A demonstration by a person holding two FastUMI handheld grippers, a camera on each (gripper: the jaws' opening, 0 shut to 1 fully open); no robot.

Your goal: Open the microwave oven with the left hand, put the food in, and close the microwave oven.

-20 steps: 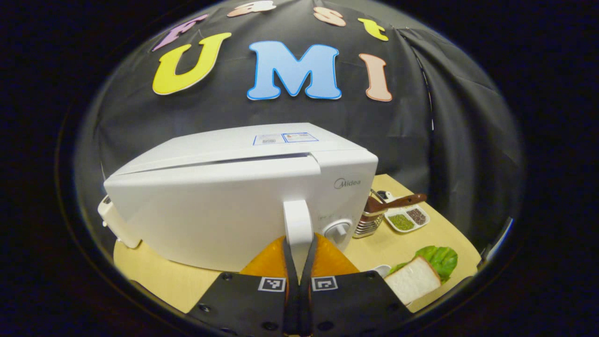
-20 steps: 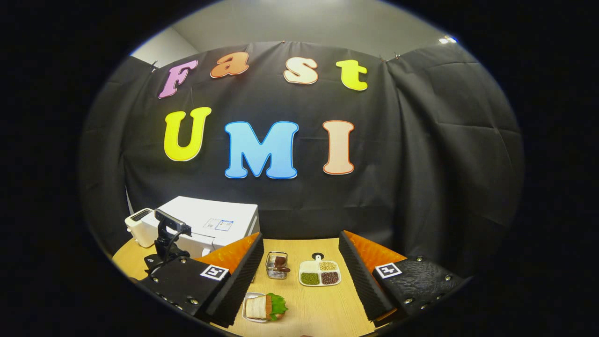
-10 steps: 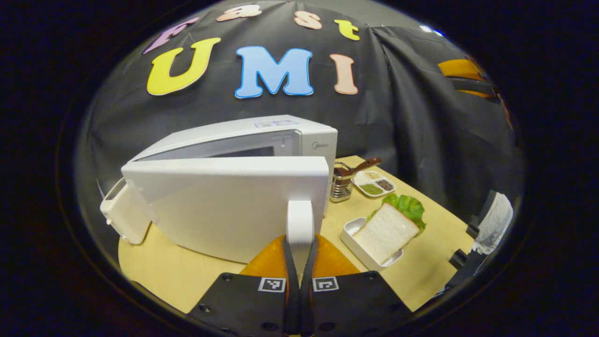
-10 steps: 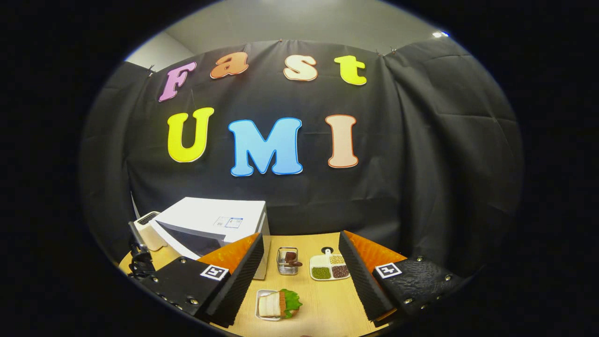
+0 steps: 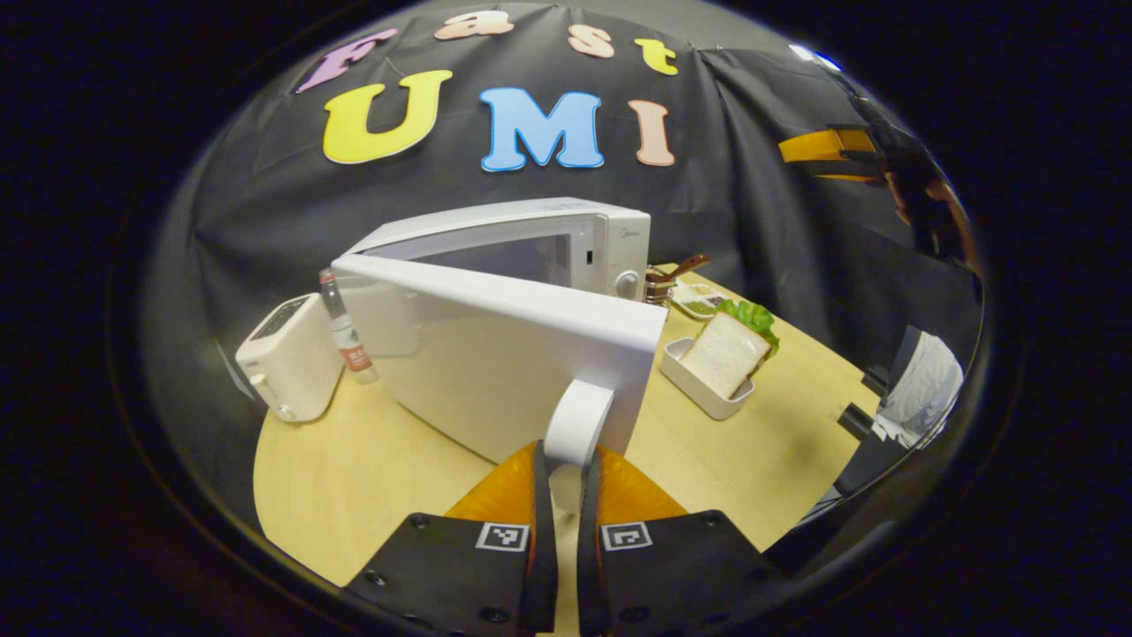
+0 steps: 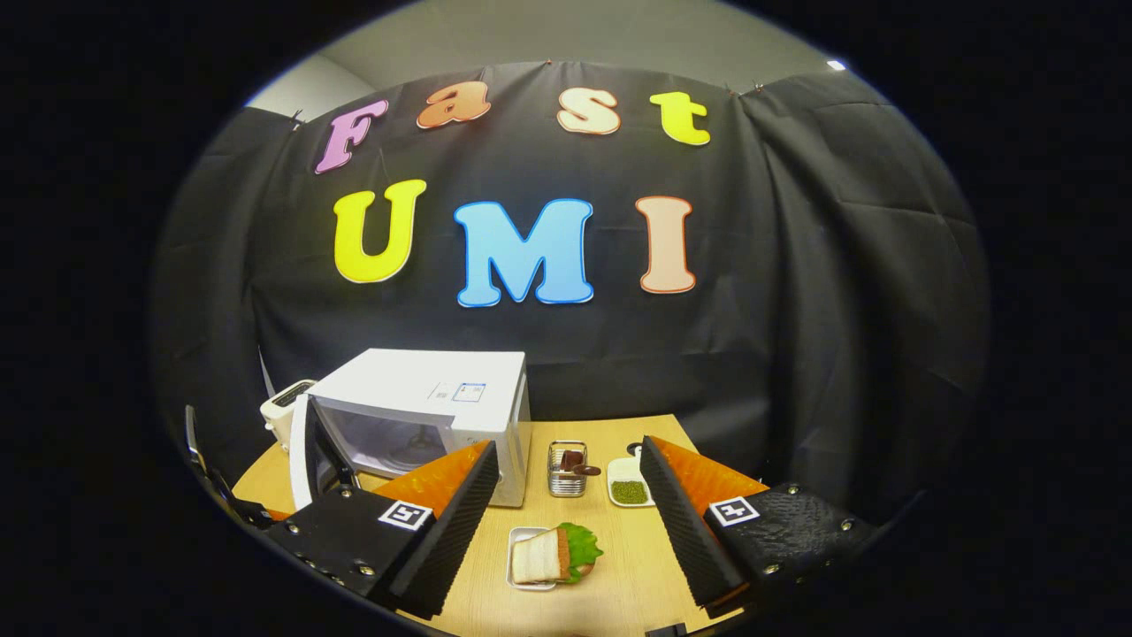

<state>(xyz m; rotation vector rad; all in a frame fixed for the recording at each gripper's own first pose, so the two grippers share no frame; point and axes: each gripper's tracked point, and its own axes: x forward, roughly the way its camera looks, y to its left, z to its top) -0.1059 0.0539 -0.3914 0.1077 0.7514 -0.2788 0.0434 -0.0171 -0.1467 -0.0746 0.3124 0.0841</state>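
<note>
The left gripper [image 5: 566,495] pinched the smooth, rounded white handle [image 5: 577,425] of the flat microwave door [image 5: 495,354], swung open ahead. The right gripper [image 6: 566,531] stood spread; between its fingers lay the sandwich [image 6: 553,557] in a rectangular tray, the boxy microwave [image 6: 424,416] beyond, leftward.

Left gripper [image 5: 566,482]: fingers nearly closed, clamped on something between them. Right gripper [image 6: 570,509]: fingers spread wide, holding nothing.

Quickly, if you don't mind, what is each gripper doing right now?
Left gripper: closed on the microwave door handle, door swung open.
Right gripper: open, holding nothing, above the sandwich.
</note>
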